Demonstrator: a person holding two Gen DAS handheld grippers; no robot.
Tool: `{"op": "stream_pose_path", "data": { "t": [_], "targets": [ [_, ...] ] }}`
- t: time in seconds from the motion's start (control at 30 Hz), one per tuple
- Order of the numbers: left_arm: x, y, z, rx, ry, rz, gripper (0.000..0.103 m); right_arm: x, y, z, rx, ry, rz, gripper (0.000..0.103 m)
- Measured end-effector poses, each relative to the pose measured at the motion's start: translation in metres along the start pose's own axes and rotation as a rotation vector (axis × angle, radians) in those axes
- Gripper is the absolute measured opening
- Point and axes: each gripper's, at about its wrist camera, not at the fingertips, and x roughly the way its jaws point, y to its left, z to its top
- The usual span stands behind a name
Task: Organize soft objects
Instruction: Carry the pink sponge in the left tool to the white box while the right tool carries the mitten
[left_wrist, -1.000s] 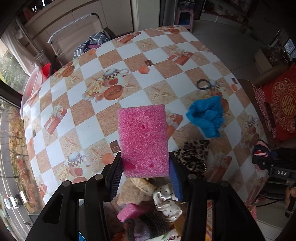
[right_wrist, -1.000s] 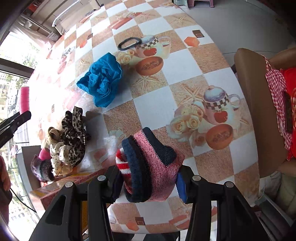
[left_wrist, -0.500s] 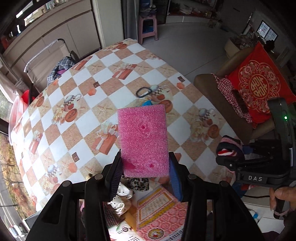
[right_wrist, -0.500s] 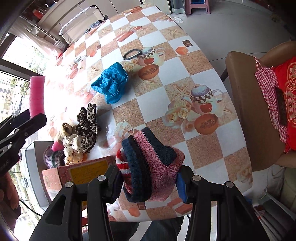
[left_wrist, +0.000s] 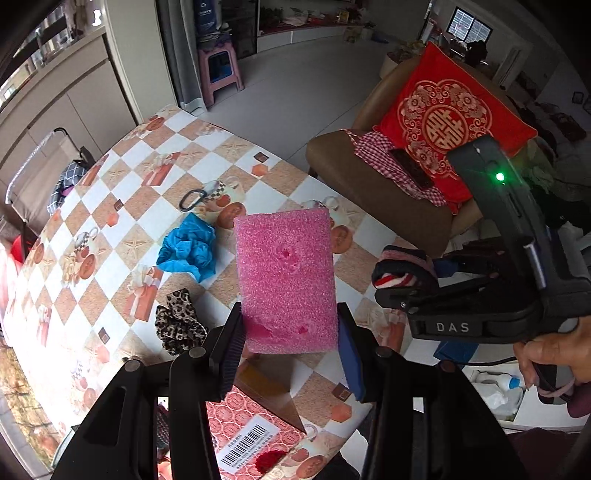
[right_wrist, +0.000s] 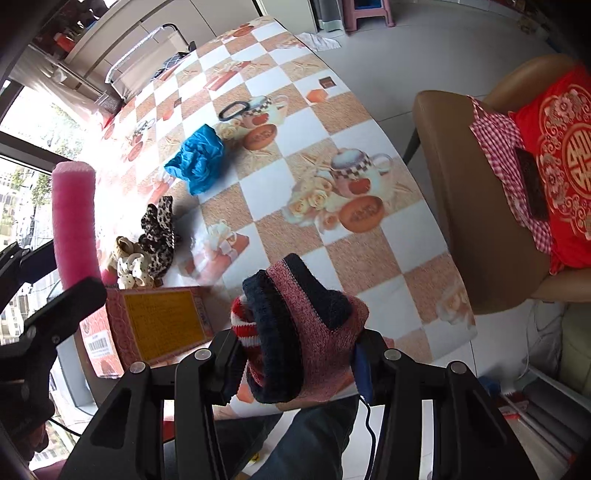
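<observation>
My left gripper (left_wrist: 290, 350) is shut on a pink sponge (left_wrist: 286, 278), held upright above the table's near edge; the sponge also shows edge-on in the right wrist view (right_wrist: 74, 225). My right gripper (right_wrist: 295, 363) is shut on a red, navy and white knitted sock (right_wrist: 299, 328); the sock shows in the left wrist view (left_wrist: 404, 267) at the right. On the checkered tablecloth (right_wrist: 354, 122) lie a blue cloth (right_wrist: 197, 158), a leopard scrunchie (right_wrist: 159, 229), and cream scrunchies (right_wrist: 131, 264). A red box (right_wrist: 155, 321) sits at the near edge.
A black hair tie (right_wrist: 232, 110) lies beyond the blue cloth. A brown chair (right_wrist: 469, 206) with a red cushion (right_wrist: 561, 155) and checked cloth stands right of the table. A pink stool (left_wrist: 219, 70) stands on the floor beyond.
Both grippers have risen and pulled back from the table, keeping the sponge and the sock. The left view has swung right, showing the chair and the right gripper.
</observation>
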Motion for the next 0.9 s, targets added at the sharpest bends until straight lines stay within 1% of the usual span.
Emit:
{"op": "stream_pose_path", "data": {
  "t": [0.23, 0.43, 0.6, 0.8, 0.9],
  "targets": [
    [-0.003, -0.028, -0.018, 0.066, 0.011, -0.054, 0.051, 0.002, -0.013, -0.019, 0.007, 0.027, -0.015, 0.049],
    [-0.008, -0.044, -0.041, 0.14, 0.027, -0.105, 0.051, 0.006, -0.012, -0.031, -0.019, 0.051, -0.014, 0.049],
    [-0.013, -0.049, -0.064, 0.176, 0.04, -0.156, 0.051, 0.016, -0.001, -0.045, -0.075, 0.097, -0.002, 0.049],
    [-0.015, -0.044, -0.091, 0.173, 0.066, -0.168, 0.051, 0.029, 0.024, -0.063, -0.168, 0.151, 0.015, 0.049],
    [-0.017, -0.04, -0.105, 0.16, 0.078, -0.161, 0.051, 0.033, 0.038, -0.072, -0.221, 0.178, 0.023, 0.049]
  ]
}}
